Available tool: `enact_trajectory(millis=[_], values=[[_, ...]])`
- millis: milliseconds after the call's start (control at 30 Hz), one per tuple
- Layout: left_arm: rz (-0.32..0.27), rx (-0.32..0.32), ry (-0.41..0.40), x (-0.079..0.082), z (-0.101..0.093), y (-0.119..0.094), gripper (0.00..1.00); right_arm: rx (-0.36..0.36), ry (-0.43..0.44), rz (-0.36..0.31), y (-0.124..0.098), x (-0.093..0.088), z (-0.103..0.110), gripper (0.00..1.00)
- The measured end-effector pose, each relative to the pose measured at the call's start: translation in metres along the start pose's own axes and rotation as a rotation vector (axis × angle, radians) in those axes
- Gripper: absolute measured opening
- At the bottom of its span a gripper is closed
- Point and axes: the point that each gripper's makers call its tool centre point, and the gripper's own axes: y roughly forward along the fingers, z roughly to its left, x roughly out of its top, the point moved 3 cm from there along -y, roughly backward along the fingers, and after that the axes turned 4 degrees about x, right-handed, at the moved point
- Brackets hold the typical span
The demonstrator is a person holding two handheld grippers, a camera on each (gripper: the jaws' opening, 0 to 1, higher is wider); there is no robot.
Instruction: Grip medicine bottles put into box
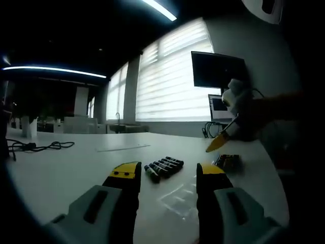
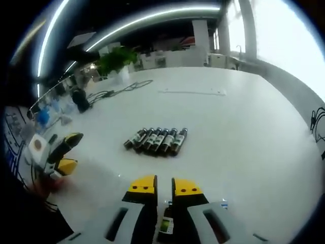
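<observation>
Bottles [image 2: 156, 141] in row of six on bench [image 2: 244, 127], at twelve o'clock from right gripper [image 2: 163, 187]; long axes point roughly toward it. Right fingers [image 2: 142, 187] clamped on one dark bottle [image 2: 165, 223]. Left gripper [image 1: 168, 174] spread, empty. Clear box [image 1: 179, 197] at its one o'clock.

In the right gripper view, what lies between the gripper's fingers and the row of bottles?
Bare white table; the right gripper is shut on a bottle, short of the row.
</observation>
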Motion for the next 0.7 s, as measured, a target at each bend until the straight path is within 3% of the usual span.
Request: enact_trajectory(millis=[200, 467, 700], values=[[-0.001, 0.0, -0.002, 0.0, 0.0, 0.0, 0.36, 0.001, -0.013, 0.006, 0.002, 0.002, -0.002, 0.08], [-0.001, -0.003, 0.001, 0.0, 0.0, 0.0, 0.36, 0.006, -0.061, 0.015, 0.014, 0.019, -0.01, 0.09], [-0.003, 0.003, -0.004, 0.001, 0.001, 0.0, 0.36, 0.032, -0.043, 0.032, 0.025, 0.023, -0.011, 0.09]])
